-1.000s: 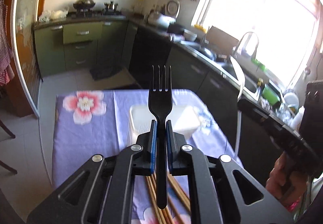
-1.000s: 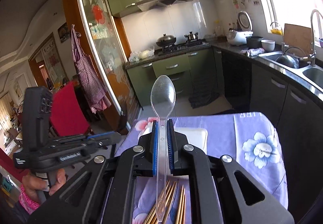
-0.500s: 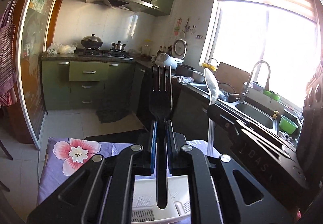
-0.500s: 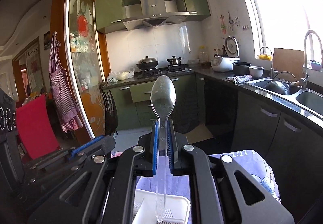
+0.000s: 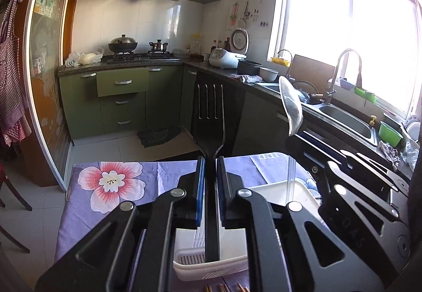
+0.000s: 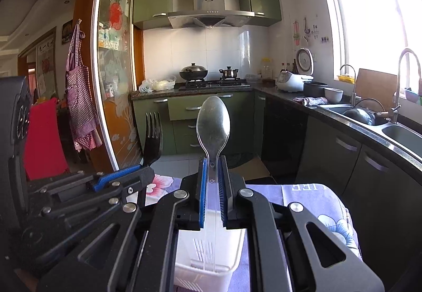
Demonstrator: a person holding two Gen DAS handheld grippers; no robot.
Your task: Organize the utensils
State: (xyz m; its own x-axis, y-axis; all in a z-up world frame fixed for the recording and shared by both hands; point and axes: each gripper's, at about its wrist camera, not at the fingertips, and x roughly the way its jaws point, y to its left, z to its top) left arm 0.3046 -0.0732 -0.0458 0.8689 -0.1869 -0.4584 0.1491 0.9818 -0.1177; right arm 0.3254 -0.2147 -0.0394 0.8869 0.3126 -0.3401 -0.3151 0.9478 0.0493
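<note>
The counter point(image 5: 79, 215), covered by a purple floral cloth point(image 5: 163, 173), carries a white slotted plastic basket point(image 5: 184, 263) and wooden chopsticks point(image 5: 224, 288) at its near edge.

Both tools now lower, fork point(image 5: 209, 118) and spoon point(image 6: 213, 126) handles down inside white basket point(image 6: 232, 252).

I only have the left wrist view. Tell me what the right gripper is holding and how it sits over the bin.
Observer: The right gripper is clamped on a clear plastic spoon, bowl up, handle pointing down.
Operator: Report where the handle tip is.
Observer: In the right wrist view the tip reaches down inside the white slotted bin, near its vented floor.
Operator: Now check my fork from that side.
Observer: The black fork stands tines up in the left gripper, to the left of the spoon; the right wrist view does not show its lower end.
</note>
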